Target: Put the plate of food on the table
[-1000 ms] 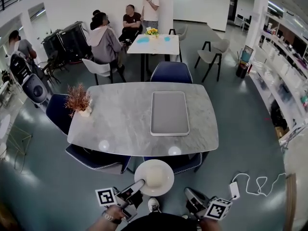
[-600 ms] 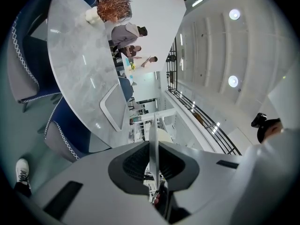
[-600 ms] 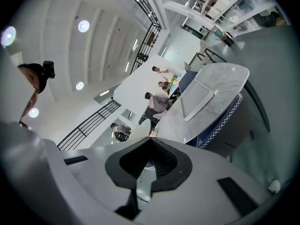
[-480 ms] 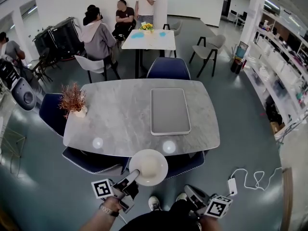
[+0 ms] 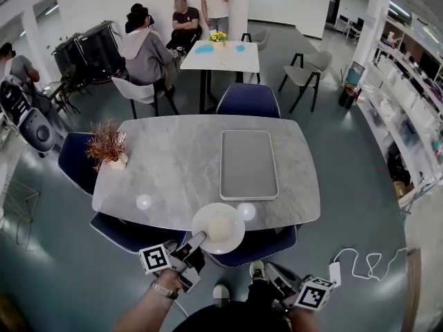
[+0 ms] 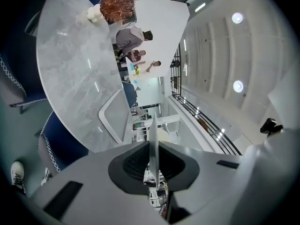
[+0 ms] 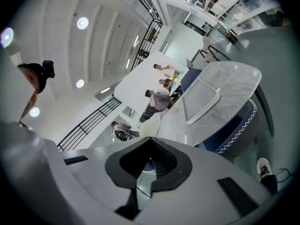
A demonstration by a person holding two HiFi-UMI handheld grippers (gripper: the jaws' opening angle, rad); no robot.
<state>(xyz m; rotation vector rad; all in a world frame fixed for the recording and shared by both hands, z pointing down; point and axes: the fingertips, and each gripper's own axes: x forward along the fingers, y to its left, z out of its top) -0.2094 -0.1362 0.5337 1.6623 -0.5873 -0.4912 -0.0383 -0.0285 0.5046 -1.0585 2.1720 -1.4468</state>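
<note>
Between left claw [image 5: 200, 237] jaws: rim of white plate of food [image 5: 219, 228], clamped. Plate extends ahead, overlapping near edge of grey desk [image 5: 173, 164]. Right claw [image 5: 274, 276]: alongside, jaws together, empty.

White walls [image 5: 83, 2], white pillar [image 5: 374, 19] at right. Glossy grey-green floor [image 5: 360, 185], lamp glare on it. Marble surface [image 5: 173, 164] in middle, blue chairs [image 5: 248, 101] tucked round it. Beyond, small white table [image 5: 221, 55] with people [image 5: 149, 50] beside it; grey chairs [image 5: 308, 75] near. Shelving [image 5: 408, 95] along right wall. Overhead, round ceiling lights [image 6: 237, 18] and black railing [image 6: 213, 132] of upper level.
</note>
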